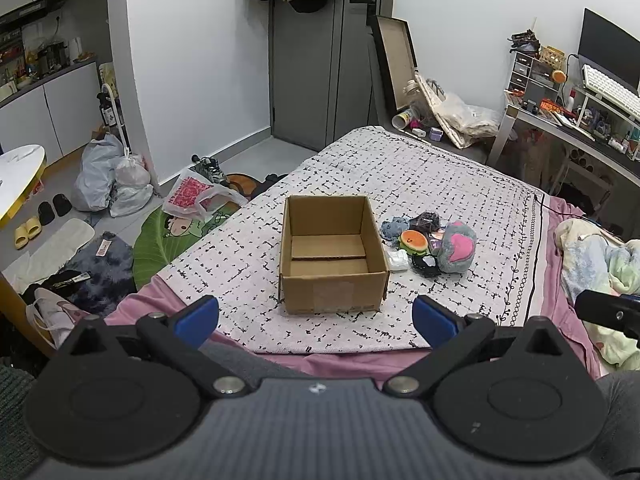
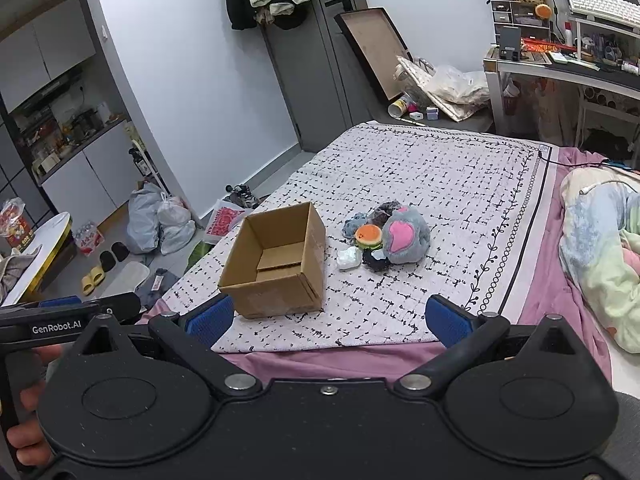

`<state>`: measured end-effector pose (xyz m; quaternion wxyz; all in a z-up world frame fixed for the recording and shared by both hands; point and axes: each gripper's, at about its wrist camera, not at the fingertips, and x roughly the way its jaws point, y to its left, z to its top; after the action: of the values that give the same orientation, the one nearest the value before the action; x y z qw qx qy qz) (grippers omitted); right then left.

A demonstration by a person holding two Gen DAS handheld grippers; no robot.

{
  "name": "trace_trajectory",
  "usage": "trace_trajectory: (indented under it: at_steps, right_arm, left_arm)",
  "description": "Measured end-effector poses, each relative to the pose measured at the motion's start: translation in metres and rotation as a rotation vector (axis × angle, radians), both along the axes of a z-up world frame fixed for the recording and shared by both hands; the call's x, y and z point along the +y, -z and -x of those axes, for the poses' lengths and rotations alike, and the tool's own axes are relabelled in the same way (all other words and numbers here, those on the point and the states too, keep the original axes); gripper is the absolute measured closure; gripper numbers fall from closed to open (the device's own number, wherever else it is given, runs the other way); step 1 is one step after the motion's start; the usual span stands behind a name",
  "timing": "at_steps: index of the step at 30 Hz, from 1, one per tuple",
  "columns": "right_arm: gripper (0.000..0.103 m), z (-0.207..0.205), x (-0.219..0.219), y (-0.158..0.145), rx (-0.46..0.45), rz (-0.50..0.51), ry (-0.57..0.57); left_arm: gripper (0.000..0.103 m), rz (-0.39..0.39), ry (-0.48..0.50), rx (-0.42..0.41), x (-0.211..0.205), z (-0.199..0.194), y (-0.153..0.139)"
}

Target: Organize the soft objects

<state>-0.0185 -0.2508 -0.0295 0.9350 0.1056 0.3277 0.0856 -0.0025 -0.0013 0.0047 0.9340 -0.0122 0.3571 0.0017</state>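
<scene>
Blue pads sit wide apart on the left claw [image 1: 316,320], and it holds nothing. The right claw [image 2: 330,322] is spread wide too and holds nothing. Both hang over the near edge of the bed [image 2: 460,184], which has a white blanket with black marks. A brown cardboard box [image 1: 332,256] stands open on the blanket. Just to its right lies a small heap of soft toys [image 1: 434,244]: a burger, a gray one with a pink heart, and a few more.

Both wrist views look down the bed from its near edge; both share the open brown cardboard box [image 1: 334,254] [image 2: 278,262], right view angled from its right.
</scene>
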Motion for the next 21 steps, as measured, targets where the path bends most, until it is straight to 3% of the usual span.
trace_trajectory:
  at_steps: [21]
  right_arm:
    - [0.0,-0.0006,0.0019,0.0002,0.002,0.015,-0.002]
  left_arm:
    - [0.001,-0.006,-0.001,0.003,-0.0027,-0.0001,-0.0032]
